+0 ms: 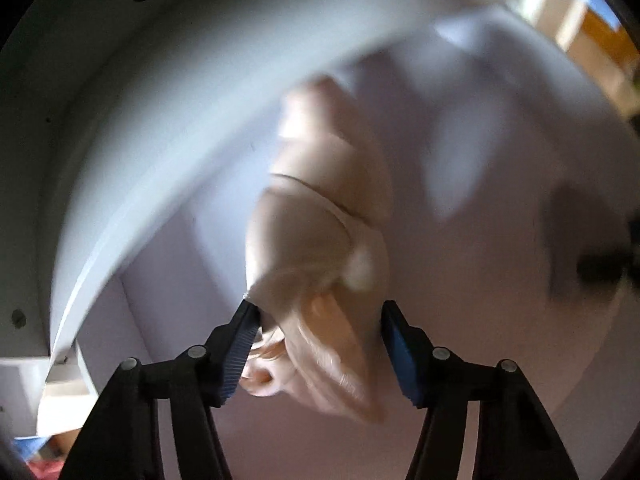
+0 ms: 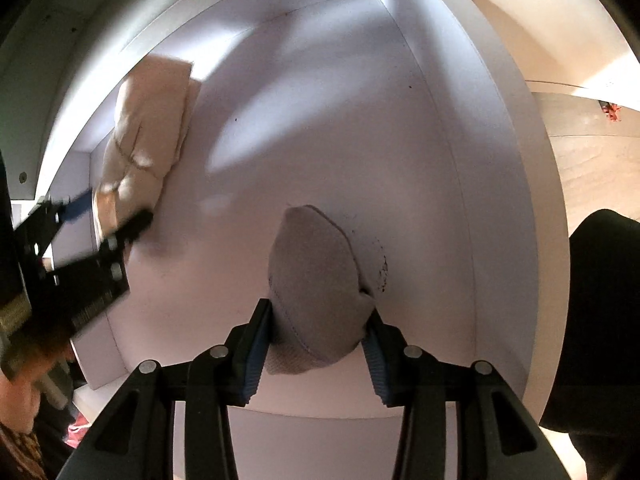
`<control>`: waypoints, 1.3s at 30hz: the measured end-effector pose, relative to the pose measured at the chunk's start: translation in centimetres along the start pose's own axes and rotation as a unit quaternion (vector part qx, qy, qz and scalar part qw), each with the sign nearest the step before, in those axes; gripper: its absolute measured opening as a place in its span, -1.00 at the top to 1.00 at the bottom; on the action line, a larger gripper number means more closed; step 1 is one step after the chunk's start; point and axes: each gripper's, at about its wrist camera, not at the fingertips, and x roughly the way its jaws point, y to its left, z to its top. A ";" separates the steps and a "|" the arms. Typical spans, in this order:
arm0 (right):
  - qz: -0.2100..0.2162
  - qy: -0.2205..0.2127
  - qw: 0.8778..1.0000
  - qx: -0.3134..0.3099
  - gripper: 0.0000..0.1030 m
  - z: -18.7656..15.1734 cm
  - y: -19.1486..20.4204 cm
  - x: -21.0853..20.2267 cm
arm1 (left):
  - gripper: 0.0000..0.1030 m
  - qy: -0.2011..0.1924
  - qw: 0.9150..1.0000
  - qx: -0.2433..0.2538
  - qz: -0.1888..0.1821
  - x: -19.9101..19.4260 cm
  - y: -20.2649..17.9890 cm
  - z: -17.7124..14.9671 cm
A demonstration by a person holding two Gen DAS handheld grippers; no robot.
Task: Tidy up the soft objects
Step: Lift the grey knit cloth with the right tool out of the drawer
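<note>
The right gripper (image 2: 316, 344) pinches a soft grey bundle (image 2: 316, 280) to hold it over the white drawer (image 2: 500, 200), while the left gripper (image 1: 316, 344) squeezes a beige bundle (image 1: 320, 248) near the drawer's left wall, likely to set both side by side

The left tongs (image 1: 316, 354), black with blue ribbed pads, point steeply downward, their jaws partly apart around a beige soft fabric bundle (image 1: 320, 240). The right tongs (image 2: 316, 354), likewise angled steeply down, press both pads against a grey knitted soft pouch (image 2: 316, 280).
</note>
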 end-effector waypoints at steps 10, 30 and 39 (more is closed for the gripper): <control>0.011 -0.002 1.000 0.012 0.18 0.0 -0.9 -0.6 | -0.33 0.051 0.996 -0.058 -0.041 -0.4 0.5 -3.0; 0.020 -0.004 1.000 0.008 0.28 0.8 -2.2 -3.6 | -0.28 0.065 0.973 -0.217 -0.052 3.5 10.2 1.8; 0.034 -0.022 0.999 -0.003 0.28 -0.3 -3.1 -6.1 | -0.31 0.128 0.957 -0.254 -0.060 5.1 13.1 0.0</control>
